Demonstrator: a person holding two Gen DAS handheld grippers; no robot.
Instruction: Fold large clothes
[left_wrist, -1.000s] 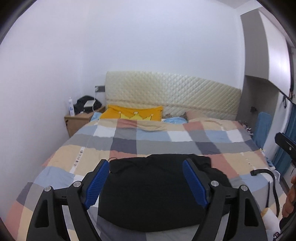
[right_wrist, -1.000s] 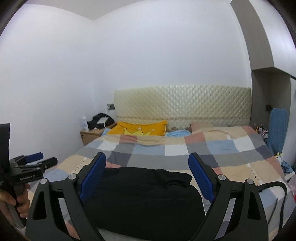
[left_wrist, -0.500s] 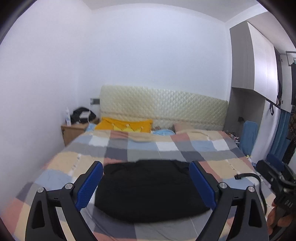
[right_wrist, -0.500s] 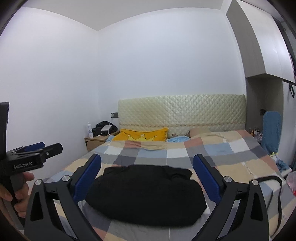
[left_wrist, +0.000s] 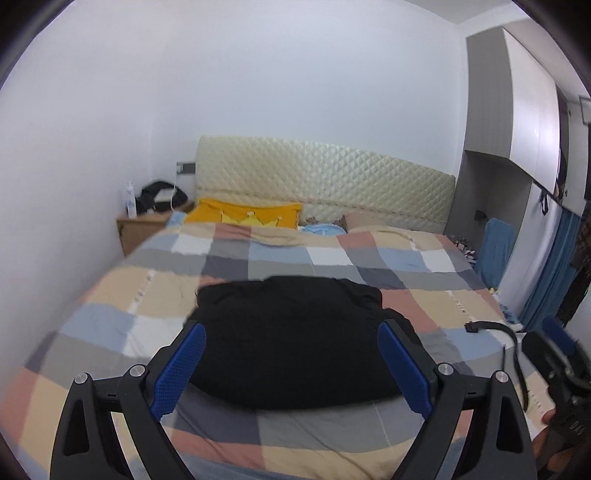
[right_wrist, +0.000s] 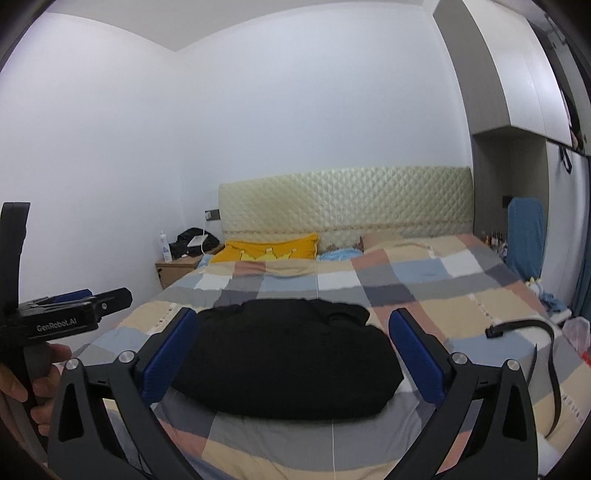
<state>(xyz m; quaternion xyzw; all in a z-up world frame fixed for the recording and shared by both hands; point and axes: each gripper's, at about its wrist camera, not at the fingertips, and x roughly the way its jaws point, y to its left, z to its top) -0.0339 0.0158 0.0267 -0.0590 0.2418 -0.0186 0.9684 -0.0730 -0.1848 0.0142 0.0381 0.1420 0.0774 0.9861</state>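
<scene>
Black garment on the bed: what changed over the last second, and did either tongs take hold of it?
Neither took hold. Both tongs, left and right, stayed open and empty; they drew back and up from the black garment, then the left tipped down toward it again. The garment stayed bunched on the checked quilt.

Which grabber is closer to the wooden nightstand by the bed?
Left. The left gripper is toward the nightstand side of the bed; the right gripper is farther right, toward the black strap.
</scene>
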